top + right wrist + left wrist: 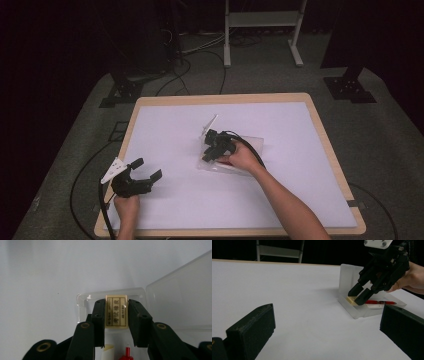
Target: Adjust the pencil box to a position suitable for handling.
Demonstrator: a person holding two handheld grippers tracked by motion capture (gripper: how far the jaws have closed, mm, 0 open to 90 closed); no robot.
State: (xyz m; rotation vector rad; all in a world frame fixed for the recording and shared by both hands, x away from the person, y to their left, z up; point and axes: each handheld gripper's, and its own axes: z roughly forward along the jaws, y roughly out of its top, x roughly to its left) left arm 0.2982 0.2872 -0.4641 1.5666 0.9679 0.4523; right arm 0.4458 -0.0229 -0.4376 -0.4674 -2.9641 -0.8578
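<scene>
Wide-open left gripper (pixel 148 171) idles; right gripper (pixel 116 312) jaws clamp cream printed eraser (pixel 116 311) over clear case (pixel 175 290).

High view overhead facing forward-down, left gripper view low and distant, right gripper view close — all share the clear case (pixel 235 155).

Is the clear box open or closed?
Open. The box has its lid swung up and back, and the right gripper reaches inside, fingers on an eraser.

White table (pixel 165 125); cables (pixel 200 60), white frame (pixel 262 20) behind
</scene>
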